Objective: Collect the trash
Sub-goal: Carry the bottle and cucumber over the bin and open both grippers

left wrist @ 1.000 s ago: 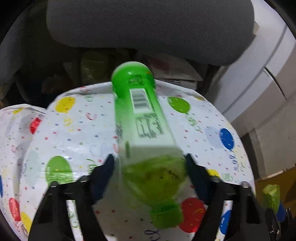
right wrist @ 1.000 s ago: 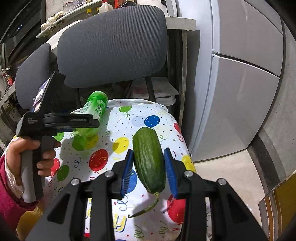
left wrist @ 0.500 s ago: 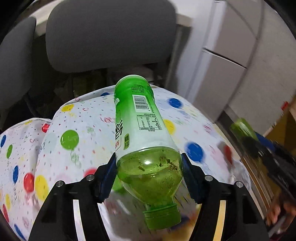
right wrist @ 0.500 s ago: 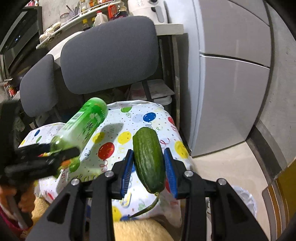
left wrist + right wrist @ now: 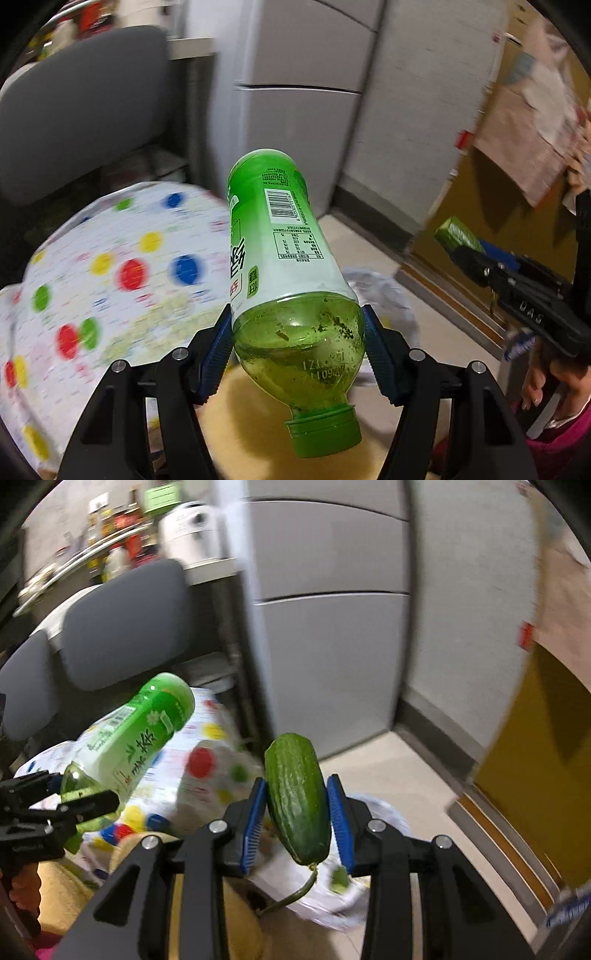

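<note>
My left gripper [image 5: 297, 334] is shut on a green plastic bottle [image 5: 284, 266], cap end toward the camera, held in the air beside the table. The bottle also shows in the right wrist view [image 5: 129, 738]. My right gripper [image 5: 297, 812] is shut on a green cucumber [image 5: 297, 797], stem end down. The cucumber's cut tip shows in the left wrist view [image 5: 456, 232]. A white plastic bag [image 5: 384, 819] lies on the floor below both grippers; it also shows in the left wrist view [image 5: 380, 291].
A table with a balloon-print cloth [image 5: 110, 277] is at the left. Grey chairs [image 5: 122, 631] stand behind it. A grey fridge [image 5: 328, 627] and wall are ahead. A yellow cabinet [image 5: 535, 746] is at the right. A tan cushion [image 5: 258, 424] is below.
Both grippers have swung right, away from the table and toward the floor by the fridge, carrying the bottle and cucumber. The white bag has come into view.
</note>
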Demonstrator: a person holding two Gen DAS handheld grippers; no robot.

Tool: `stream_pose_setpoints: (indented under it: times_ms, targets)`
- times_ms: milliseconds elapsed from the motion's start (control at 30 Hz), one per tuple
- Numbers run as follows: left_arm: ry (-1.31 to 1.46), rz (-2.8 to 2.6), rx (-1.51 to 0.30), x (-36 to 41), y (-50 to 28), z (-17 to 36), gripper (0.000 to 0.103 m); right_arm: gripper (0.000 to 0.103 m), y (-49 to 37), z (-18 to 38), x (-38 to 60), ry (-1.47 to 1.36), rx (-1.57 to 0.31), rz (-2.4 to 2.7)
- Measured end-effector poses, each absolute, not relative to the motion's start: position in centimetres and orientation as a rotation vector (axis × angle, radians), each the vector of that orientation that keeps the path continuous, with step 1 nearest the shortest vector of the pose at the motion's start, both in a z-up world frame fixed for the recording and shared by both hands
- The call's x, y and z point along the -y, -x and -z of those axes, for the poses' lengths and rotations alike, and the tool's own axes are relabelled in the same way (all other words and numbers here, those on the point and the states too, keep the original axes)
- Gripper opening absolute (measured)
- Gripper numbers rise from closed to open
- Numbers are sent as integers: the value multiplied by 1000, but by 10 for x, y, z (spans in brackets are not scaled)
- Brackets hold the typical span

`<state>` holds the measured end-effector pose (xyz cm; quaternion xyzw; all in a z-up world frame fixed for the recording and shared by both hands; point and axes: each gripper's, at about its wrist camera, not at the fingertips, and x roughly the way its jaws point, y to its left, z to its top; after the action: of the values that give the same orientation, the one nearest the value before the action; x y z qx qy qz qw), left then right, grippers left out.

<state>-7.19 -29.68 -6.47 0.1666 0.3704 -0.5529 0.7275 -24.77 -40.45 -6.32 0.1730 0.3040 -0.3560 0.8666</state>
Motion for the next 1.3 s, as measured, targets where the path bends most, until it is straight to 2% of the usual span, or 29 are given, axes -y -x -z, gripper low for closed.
stream_pose_setpoints:
  times_ms: [333,367,433,900,1033,1300]
  targets:
    - [-450,1280,-846,337,104,87,66,36,269,121,453,-496,-726,842]
    - [-452,1277,-847,337,105,87,66,48,267,125,458,-499,-725,844]
    - [-457,1267,-849,341,103,89,66,58,269,127,464,-483,-721,871]
    - [-615,1377,-865,360,141,112,66,58,295,72,443,-434,-577,853]
    - [-692,1437,-855,382,163,128,66,58,300,63,440,-410,-557,866]
    - [-667,1517,-841,450,171,137,67,58,314,64,456,-418,-548,922]
